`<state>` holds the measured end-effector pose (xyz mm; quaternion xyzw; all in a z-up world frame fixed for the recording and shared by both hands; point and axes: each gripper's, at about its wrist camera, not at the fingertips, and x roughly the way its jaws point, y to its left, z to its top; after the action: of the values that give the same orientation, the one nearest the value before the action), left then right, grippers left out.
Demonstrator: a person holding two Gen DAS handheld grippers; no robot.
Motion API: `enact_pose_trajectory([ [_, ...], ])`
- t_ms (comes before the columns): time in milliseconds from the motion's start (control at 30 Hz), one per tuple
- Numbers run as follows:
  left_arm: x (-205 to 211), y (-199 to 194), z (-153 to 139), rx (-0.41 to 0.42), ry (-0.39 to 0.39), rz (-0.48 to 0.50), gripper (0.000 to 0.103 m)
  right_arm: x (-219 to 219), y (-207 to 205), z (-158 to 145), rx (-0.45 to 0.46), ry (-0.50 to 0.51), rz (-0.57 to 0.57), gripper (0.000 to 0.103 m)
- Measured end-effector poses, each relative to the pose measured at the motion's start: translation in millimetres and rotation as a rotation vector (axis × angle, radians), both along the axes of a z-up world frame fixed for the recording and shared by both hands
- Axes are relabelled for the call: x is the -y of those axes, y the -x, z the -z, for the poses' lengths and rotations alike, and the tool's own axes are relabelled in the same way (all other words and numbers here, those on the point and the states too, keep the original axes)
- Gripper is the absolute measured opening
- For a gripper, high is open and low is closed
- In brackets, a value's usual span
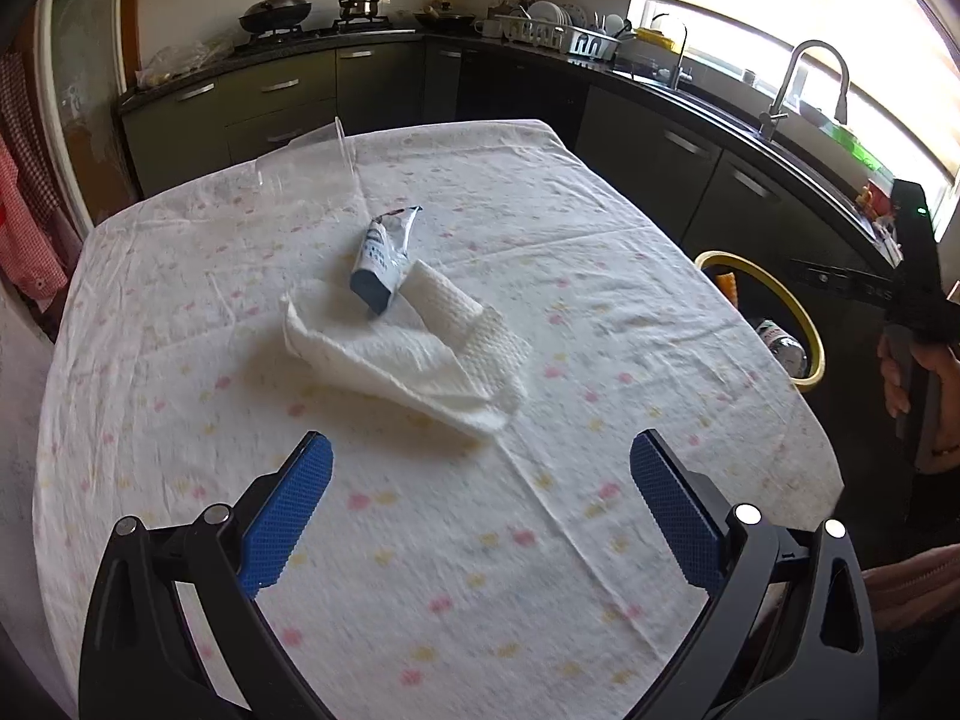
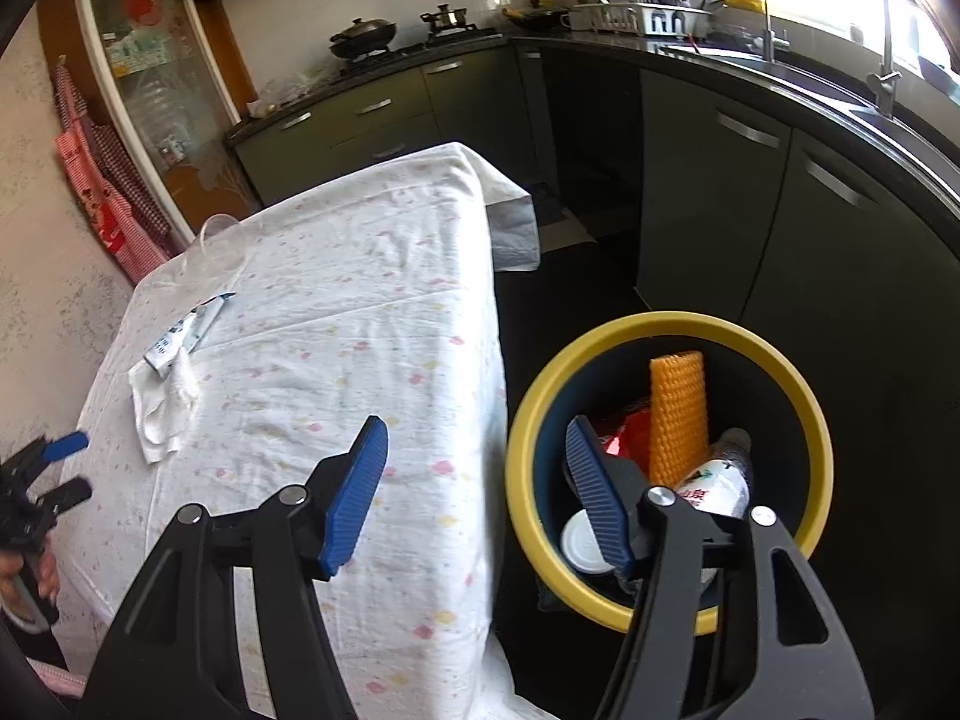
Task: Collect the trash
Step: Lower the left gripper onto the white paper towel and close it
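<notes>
Left gripper (image 1: 480, 468): jaws spread wide, nothing between the blue pads, held above the near part of the table (image 1: 600, 570), which is covered by a white cloth with pink and yellow spots. Ahead of it, apart from the pads, lies a crumpled white paper towel (image 1: 414, 360). A squeezed tube (image 1: 384, 258) rests at the towel's far edge, its dark cap end lying on the paper. A clear glass (image 1: 306, 159) stands near the far left corner of the table.

Right gripper (image 2: 474, 438): jaws parted, nothing pinched. One pad hangs over the table's right edge, the other over the mouth of the yellow-rimmed bin (image 2: 774, 366), which stands on the dark floor just beside the table. Inside the bin: an orange foam net sleeve (image 2: 678, 414) standing upright, a plastic bottle (image 2: 720, 480), a red wrapper (image 2: 624, 426) and a white round lid (image 2: 582, 546).

Beyond the table, dark kitchen cabinets (image 1: 276, 96) run along the wall.
</notes>
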<state>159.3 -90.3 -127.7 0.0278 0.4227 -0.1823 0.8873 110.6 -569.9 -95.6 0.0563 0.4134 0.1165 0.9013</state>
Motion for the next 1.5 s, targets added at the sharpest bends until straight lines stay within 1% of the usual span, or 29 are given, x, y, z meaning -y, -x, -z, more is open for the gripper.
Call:
enact_pose_trajectory([
  [67,0,-18,2,-0.008,-0.025,0.013,0.098,-2,2,0,0.004,-0.008,-0.011,0.06],
  [167,-3,-47,12,-0.058,-0.041,0.009,0.098,-4,2,2,-0.003,-0.015,-0.017,0.06],
  [233,-5,-60,21,-0.101,-0.025,0.005,0.098,-4,2,4,-0.009,-0.021,-0.018,0.06],
  [300,-7,-75,32,-0.147,-0.008,-0.018,0.098,-3,2,6,-0.016,-0.025,-0.018,0.06],
  [367,-8,-84,40,-0.173,-0.001,-0.024,0.098,-2,1,8,-0.021,-0.029,-0.014,0.06],
  [467,-5,-91,47,-0.182,-0.018,-0.03,0.098,-1,-1,10,-0.027,-0.035,-0.016,0.06],
  [600,1,-92,48,-0.167,-0.049,-0.025,0.098,1,-4,13,-0.034,-0.044,-0.016,0.061],
  [667,2,-93,48,-0.155,-0.059,-0.03,0.094,0,-5,15,-0.037,-0.044,-0.019,0.062],
  [733,3,-93,47,-0.141,-0.09,-0.038,0.082,-1,-5,17,-0.041,-0.047,-0.024,0.062],
  [767,3,-93,46,-0.133,-0.105,-0.048,0.079,-2,-5,18,-0.042,-0.048,-0.025,0.062],
  [833,1,-92,45,-0.125,-0.106,-0.056,0.065,-3,-5,18,-0.042,-0.049,-0.028,0.062],
  [867,-1,-92,44,-0.123,-0.106,-0.059,0.062,-3,-4,18,-0.042,-0.049,-0.028,0.062],
  [933,-4,-91,43,-0.12,-0.102,-0.062,0.049,-3,-5,17,-0.041,-0.05,-0.027,0.062],
  [967,-6,-90,42,-0.121,-0.1,-0.062,0.045,-3,-4,17,-0.04,-0.051,-0.026,0.062],
  [1033,-8,-87,41,-0.128,-0.092,-0.053,0.031,-3,-4,17,-0.04,-0.051,-0.026,0.062],
  [1133,-14,-79,38,-0.137,-0.088,-0.049,0.021,-3,-4,17,-0.04,-0.049,-0.027,0.062],
  [1233,-21,-67,32,-0.135,-0.087,-0.047,0.02,-3,-3,16,-0.038,-0.051,-0.03,0.062],
  [1333,-28,-50,18,-0.121,-0.075,-0.032,0.02,-6,-3,15,-0.036,-0.052,-0.037,0.062],
  [1433,-34,-32,0,-0.106,-0.048,-0.017,0.02,-10,-2,15,-0.036,-0.053,-0.044,0.062],
  [1500,-39,-20,-15,-0.094,-0.012,-0.006,0.02,-12,-2,15,-0.036,-0.053,-0.05,0.062],
])
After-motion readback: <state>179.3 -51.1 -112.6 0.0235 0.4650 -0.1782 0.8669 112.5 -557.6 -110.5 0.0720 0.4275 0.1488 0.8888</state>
